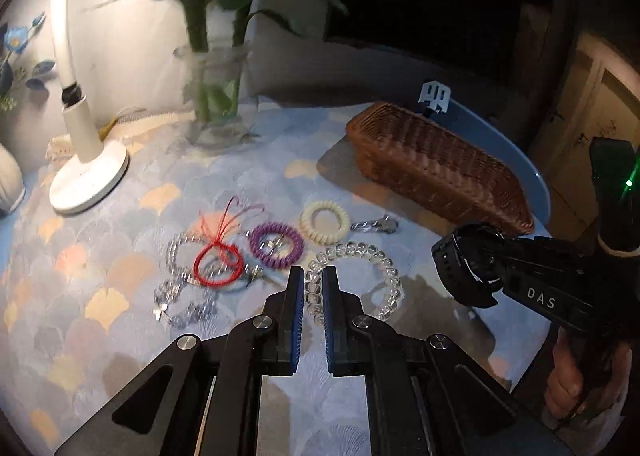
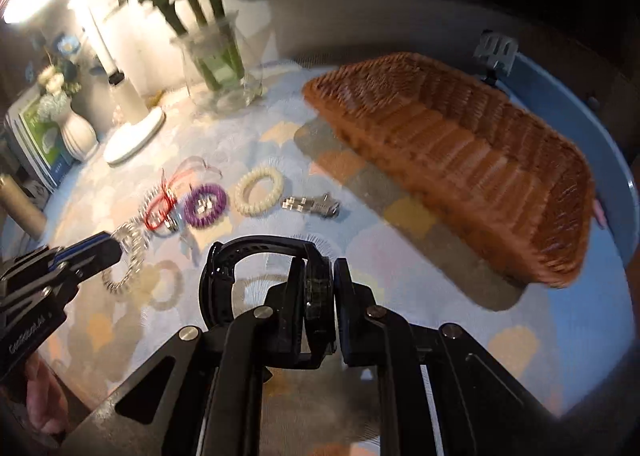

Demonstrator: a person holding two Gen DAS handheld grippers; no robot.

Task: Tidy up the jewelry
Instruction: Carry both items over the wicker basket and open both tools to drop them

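Black watch (image 2: 260, 280) clamped by its case in the right tool (image 2: 320, 296), strap looping out leftward, lifted above the table (image 2: 400, 224) near its front edge. Clear bead bracelet (image 1: 360, 276) pinched in the nearly closed left tool (image 1: 311, 288), hanging over the table's middle. Still lying mid-table: cream coil band (image 1: 325, 221), purple coil band (image 1: 276, 245), red cord bracelet (image 1: 218, 264), silver clasp piece (image 1: 376, 225). Wicker basket (image 1: 440, 168) along the right edge. White lamp (image 1: 88, 172) and glass vase (image 1: 214, 104) toward the far left corner.
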